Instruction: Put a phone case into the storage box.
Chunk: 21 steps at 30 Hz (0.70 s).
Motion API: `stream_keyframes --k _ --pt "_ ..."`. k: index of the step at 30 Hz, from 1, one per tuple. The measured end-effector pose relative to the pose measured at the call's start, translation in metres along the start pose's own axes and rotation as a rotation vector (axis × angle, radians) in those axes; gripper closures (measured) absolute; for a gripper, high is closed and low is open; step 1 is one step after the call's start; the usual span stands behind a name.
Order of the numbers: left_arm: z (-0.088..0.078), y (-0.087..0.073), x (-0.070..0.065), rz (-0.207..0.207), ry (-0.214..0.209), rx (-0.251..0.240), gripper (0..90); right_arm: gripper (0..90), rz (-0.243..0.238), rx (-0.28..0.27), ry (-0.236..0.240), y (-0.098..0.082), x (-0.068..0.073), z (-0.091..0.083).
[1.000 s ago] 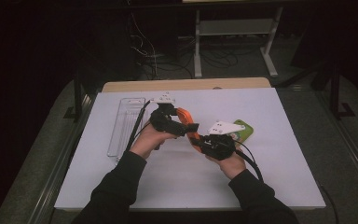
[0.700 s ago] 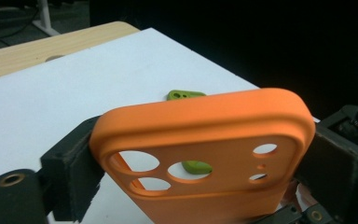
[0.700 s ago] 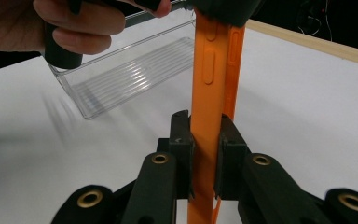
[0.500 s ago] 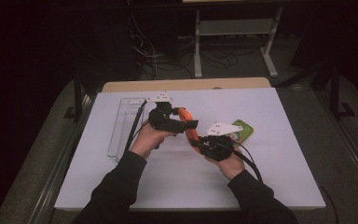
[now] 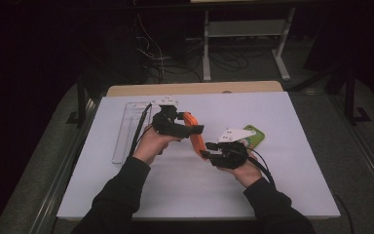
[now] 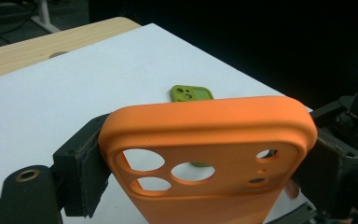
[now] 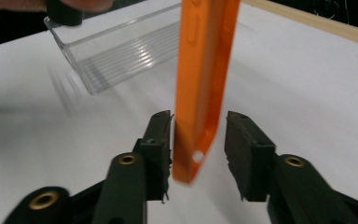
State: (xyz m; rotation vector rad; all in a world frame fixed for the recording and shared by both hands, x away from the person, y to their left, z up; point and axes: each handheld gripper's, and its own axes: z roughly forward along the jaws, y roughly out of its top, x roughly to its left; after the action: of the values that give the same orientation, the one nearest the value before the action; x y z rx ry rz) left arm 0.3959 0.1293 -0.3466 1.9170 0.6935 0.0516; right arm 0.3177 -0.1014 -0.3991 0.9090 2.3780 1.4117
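Observation:
An orange phone case [image 5: 195,130] hangs in the air between my two grippers, over the white table. My left gripper [image 5: 191,127] is shut on its camera-hole end; the jaws have just been closing and clamp both side edges of the case [image 6: 209,135]. My right gripper [image 5: 205,153] sits at the lower end. Its jaws have just been opening: in the right gripper view the case [image 7: 205,70] stands edge-on between the pads of my right gripper [image 7: 199,154], with a clear gap to the right pad.
A green phone case [image 5: 251,134] lies flat on the table [image 5: 292,185] just behind the right hand, seen again [image 6: 192,92] past the orange one. A clear plastic tray [image 5: 126,131] lies at the left, beside the left hand.
Both hands have stayed nearly in place with the orange case between them. The left gripper's jaws have closed on the case's upper end, and the right gripper's jaws have loosened.

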Motion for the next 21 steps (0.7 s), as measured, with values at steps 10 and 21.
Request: stream_keyframes --k 10,21 --pt "-0.013 0.004 0.006 0.012 0.048 0.019 14.8 32.4 -0.015 0.110 0.018 -0.021 -0.012 -0.017" --pt "-0.027 0.015 0.009 0.016 0.091 0.012 14.8 7.9 -0.004 0.090 -0.031 -0.050 -0.028 -0.040"
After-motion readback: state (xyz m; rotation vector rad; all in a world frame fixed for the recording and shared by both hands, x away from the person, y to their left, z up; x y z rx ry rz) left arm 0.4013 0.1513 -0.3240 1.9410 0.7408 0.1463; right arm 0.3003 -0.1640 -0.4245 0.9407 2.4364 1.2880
